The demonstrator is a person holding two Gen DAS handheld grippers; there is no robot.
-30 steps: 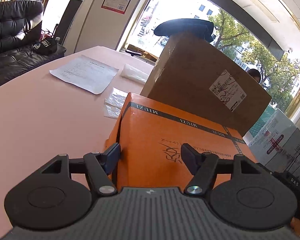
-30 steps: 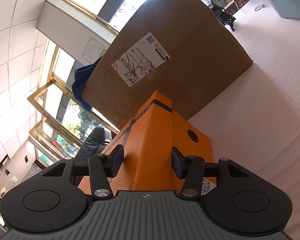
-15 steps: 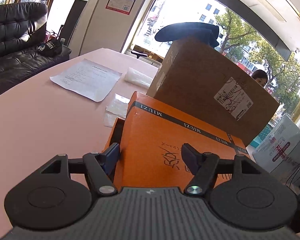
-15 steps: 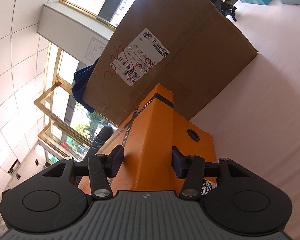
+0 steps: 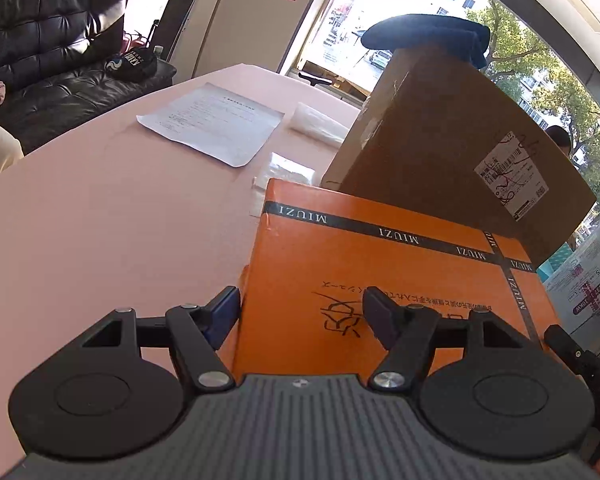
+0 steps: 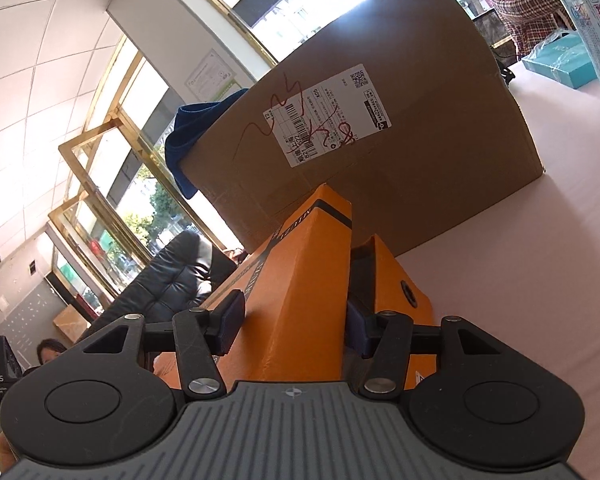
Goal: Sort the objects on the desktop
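An orange lid [image 5: 380, 272] with a black "MIUZI" band fills the middle of the left wrist view. My left gripper [image 5: 300, 316] is shut on its near left part, one finger beside the left edge and the other over the top. In the right wrist view my right gripper [image 6: 292, 324] is shut on the end wall of the orange lid [image 6: 300, 288]. The lid is raised off the orange box base [image 6: 396, 280], with a dark gap between them.
A big cardboard box [image 5: 440, 152] with a blue cloth [image 5: 428, 36] on top stands just behind. On the pink table [image 5: 100, 220] lie a paper sheet [image 5: 212, 124] and clear plastic bags [image 5: 316, 120]. A white carton [image 5: 584, 284] stands at the right. A black sofa [image 5: 52, 60] stands to the left.
The orange lid has come up off the base; a gap has opened under it in the right wrist view. Both grippers rose with it, still shut.
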